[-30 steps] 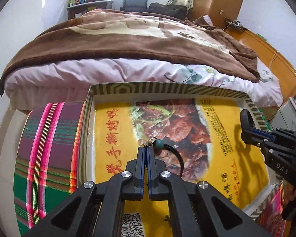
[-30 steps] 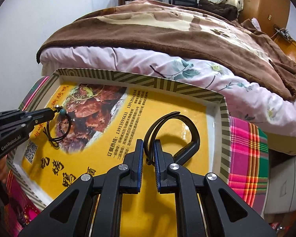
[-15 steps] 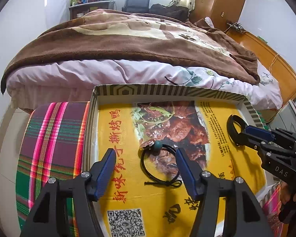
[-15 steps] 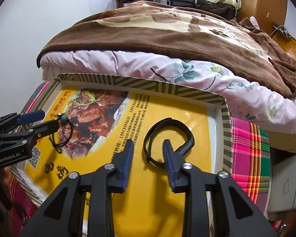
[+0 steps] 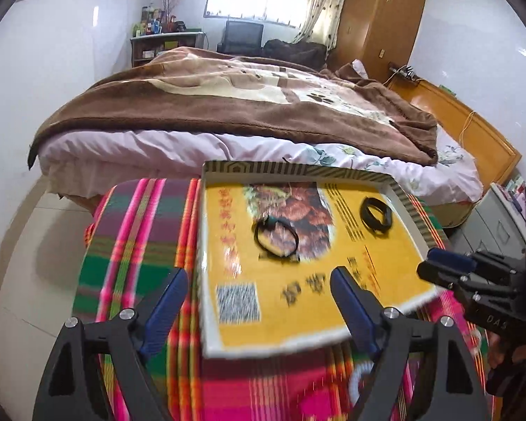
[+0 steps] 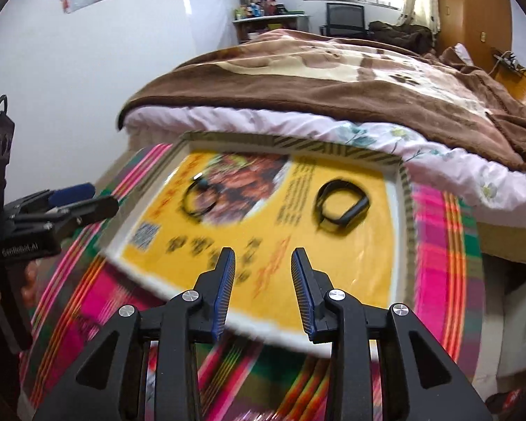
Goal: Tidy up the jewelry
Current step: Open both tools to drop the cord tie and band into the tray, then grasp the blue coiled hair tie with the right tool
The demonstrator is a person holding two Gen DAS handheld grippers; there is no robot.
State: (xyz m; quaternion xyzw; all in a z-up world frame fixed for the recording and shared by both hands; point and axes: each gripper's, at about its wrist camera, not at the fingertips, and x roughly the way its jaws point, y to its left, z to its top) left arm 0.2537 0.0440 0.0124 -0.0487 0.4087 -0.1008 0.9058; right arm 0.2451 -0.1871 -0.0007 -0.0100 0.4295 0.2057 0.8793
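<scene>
Inside the tray (image 5: 408, 196) rim, cord bracelet (image 5: 276, 240), band (image 6: 342, 207) apart, blurry, both tongs (image 5: 259, 289) (image 6: 263, 268) spread, empty.

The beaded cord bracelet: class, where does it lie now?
The beaded cord bracelet lies flat in the tray, on the food picture, left of the black band in both views, apart from both grippers.

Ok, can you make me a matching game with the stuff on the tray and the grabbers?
Things:
1. cord bracelet
2. black band
3. left gripper
4. tray

Clues:
A. striped rim, yellow inside
B. lies on the food photo, has a green bead
C. open, holding nothing
D. lies on the plain yellow part, near the tray's right edge

Pairs: 1-B, 2-D, 3-C, 4-A
</scene>
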